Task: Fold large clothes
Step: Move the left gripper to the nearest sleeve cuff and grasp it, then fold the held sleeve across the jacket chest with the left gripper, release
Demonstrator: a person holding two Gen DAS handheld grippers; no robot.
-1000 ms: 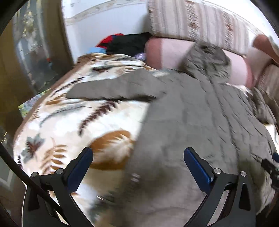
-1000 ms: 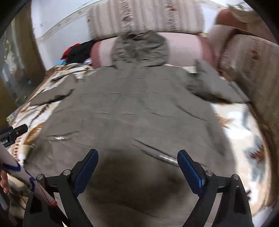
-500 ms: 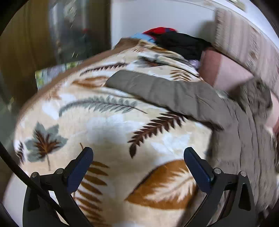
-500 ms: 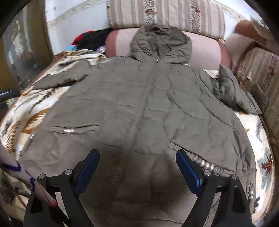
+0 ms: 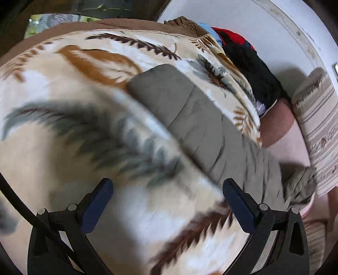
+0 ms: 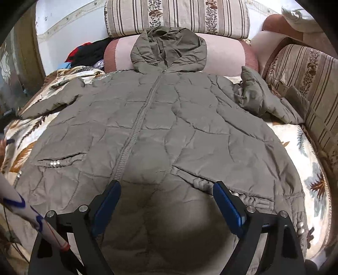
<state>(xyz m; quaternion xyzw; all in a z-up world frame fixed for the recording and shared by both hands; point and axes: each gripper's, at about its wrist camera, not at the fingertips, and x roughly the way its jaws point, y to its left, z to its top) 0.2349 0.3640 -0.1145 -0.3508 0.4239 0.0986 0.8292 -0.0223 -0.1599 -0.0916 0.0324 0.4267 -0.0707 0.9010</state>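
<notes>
A large olive-grey quilted hooded jacket (image 6: pixel 160 127) lies flat, front up and zipped, on a leaf-patterned blanket (image 6: pixel 27 135). Its hood rests against a pink bolster. Its left sleeve (image 5: pixel 186 110) stretches out over the blanket (image 5: pixel 63 127). Its right sleeve (image 6: pixel 266 101) is crumpled against the sofa arm. My left gripper (image 5: pixel 166 203) is open and empty, above the blanket just short of the left sleeve. My right gripper (image 6: pixel 166 201) is open and empty, above the jacket's lower front.
A striped back cushion (image 6: pixel 177 17) and pink bolster (image 6: pixel 224 55) stand behind the hood. A striped sofa arm (image 6: pixel 306 84) bounds the right side. A pile of black and red clothes (image 5: pixel 249 59) lies at the blanket's far corner. A white wall is behind.
My left gripper has swung left off the jacket body and now looks along the left sleeve, closer to it. My right gripper has moved slightly, centring over the jacket's lower front. Both stay open.
</notes>
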